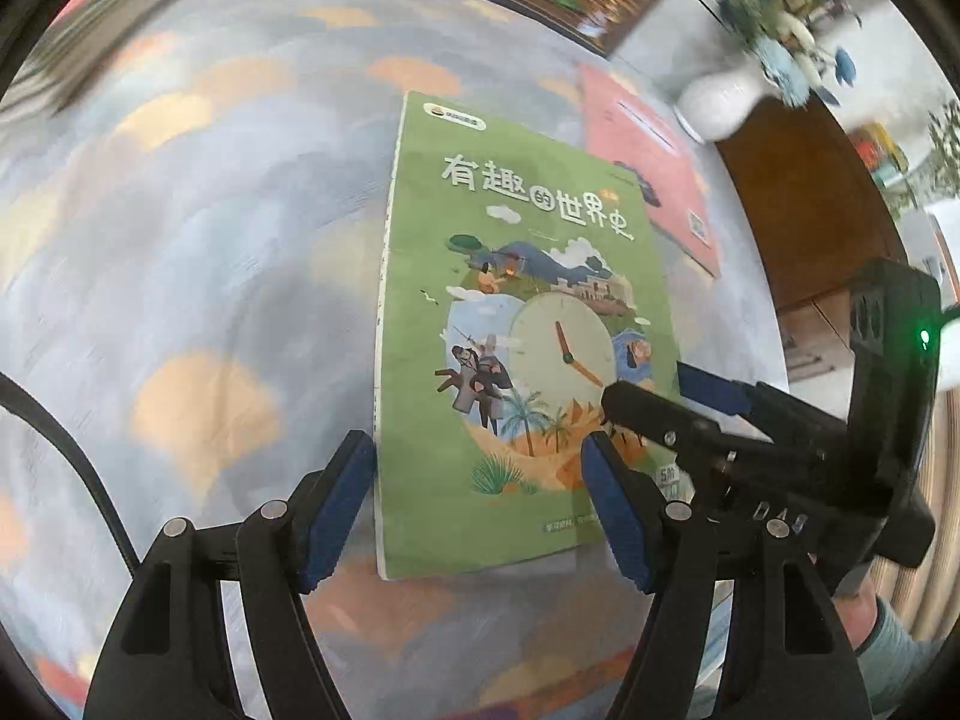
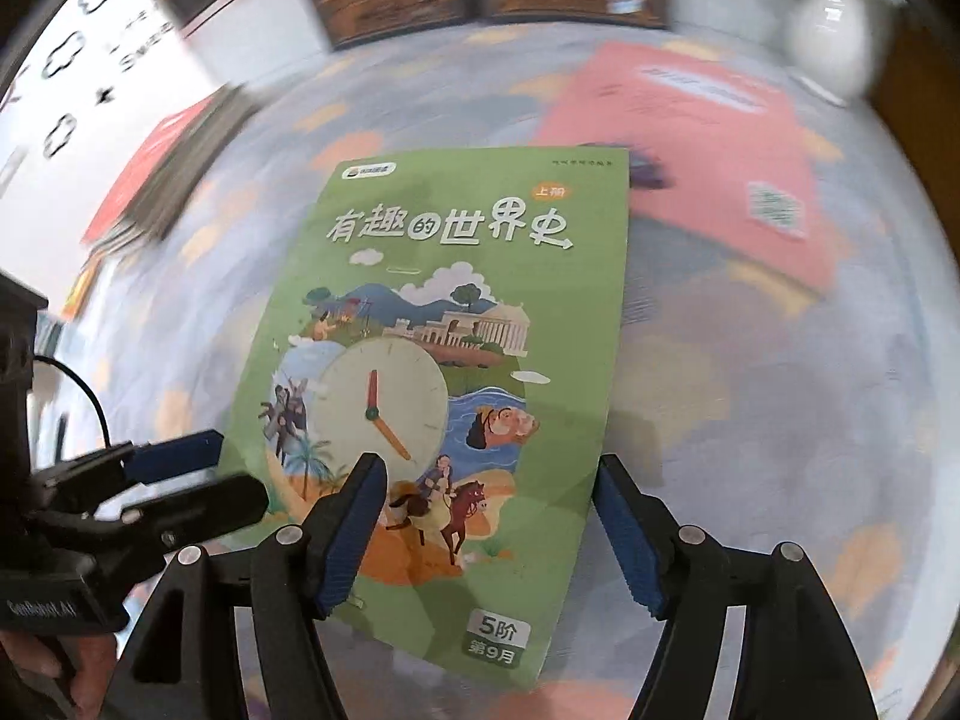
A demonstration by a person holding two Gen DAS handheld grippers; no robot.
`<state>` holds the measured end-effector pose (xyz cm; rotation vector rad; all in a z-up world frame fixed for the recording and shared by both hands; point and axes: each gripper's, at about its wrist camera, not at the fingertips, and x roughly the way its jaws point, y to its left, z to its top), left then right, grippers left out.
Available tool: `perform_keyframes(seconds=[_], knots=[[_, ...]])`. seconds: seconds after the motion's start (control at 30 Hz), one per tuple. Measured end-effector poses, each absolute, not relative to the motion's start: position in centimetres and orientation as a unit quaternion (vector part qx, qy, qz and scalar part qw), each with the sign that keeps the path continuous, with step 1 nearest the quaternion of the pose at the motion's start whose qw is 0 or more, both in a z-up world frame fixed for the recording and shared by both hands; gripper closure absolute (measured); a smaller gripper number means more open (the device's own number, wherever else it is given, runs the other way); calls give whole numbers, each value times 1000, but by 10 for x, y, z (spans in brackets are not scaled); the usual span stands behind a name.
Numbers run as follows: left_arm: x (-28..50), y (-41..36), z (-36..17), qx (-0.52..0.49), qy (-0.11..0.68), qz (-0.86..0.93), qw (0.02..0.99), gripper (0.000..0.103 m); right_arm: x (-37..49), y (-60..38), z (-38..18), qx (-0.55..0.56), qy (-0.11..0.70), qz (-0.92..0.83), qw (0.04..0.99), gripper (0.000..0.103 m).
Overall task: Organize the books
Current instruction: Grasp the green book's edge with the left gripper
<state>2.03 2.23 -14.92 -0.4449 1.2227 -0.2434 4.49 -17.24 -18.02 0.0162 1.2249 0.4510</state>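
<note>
A green history book (image 1: 516, 324) with a clock on its cover is seen lying flat on a bench covered in a blue-and-orange patterned cloth (image 1: 198, 252), just ahead of both tongs. The left tongs (image 1: 480, 504) are held wide, nothing gripped. The right tongs (image 2: 489, 534) are likewise spread above the book's lower half, empty. A pink book (image 2: 708, 138) lies beyond, to the right.
</note>
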Motion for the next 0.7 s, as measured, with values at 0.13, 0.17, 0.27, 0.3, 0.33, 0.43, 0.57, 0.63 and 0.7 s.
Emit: perform_keyframes(seconds=[0.13,0.17,0.27,0.3,0.33,0.43,0.57,0.63,0.7], knots=[[6,42,-148,-248,549,-73,795,35,44,-179,-178,42,575,234,782,35],[6,44,-148,-253,544,-59,798,35,44,-186,-177,54,576,227,783,35],[8,42,-155,-261,547,-56,793,35,45,-196,-181,58,578,206,787,36],[9,37,-156,-252,546,-56,797,35,42,-198,-184,55,580,203,787,40],[4,36,-153,-239,545,-55,802,35,39,-197,-183,51,578,202,789,41],[-5,32,-151,-203,547,-53,810,35,26,-190,-182,38,568,215,793,46],[-3,26,-150,-189,549,-70,811,38,8,-175,-183,9,566,232,791,47],[-4,24,-145,-181,552,-74,810,39,6,-173,-182,-4,563,230,793,45],[-8,27,-139,-198,542,-90,811,39,8,-176,-182,2,563,229,794,44]])
